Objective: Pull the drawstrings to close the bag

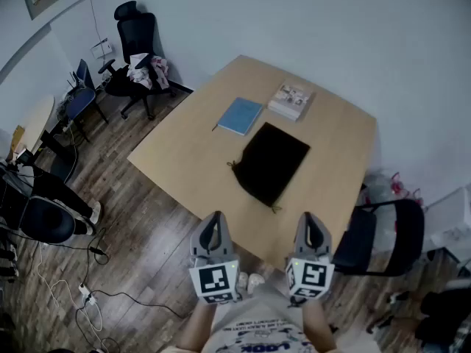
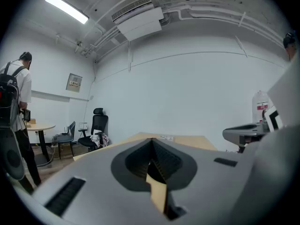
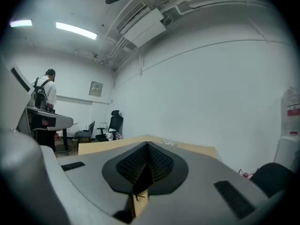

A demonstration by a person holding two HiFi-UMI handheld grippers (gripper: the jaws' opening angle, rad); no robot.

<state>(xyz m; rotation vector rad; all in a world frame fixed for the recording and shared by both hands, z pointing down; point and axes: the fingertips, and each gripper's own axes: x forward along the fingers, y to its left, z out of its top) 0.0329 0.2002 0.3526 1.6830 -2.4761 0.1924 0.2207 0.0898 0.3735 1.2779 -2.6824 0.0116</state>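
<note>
Jaws of L gripper are fully together: the two pads meet along one seam, w/ nothing btwn them. R gripper is the same, jaws pressed tight on each other and empty. In the head view L gripper and R gripper sit side by side close to the person's chest, over the wood floor, short of the near edge of the table. Both point fwd and slightly down toward it and touch nothing.

Black bag lies flat around mid-table, slanted, well apart from both grippers. One drawstring end sticks out at the bag's left corner. A second drawstring end shows at the corner nearest the grippers. Both lie loose on the tabletop.

Blue book lies just beyond the bag, to the left. Booklet is beside it, nearer the far edge.

Office chair w/ clothes on its seat stands back-left by the wall. Person w/ a backpack stands at the far left of the left gripper view.
</note>
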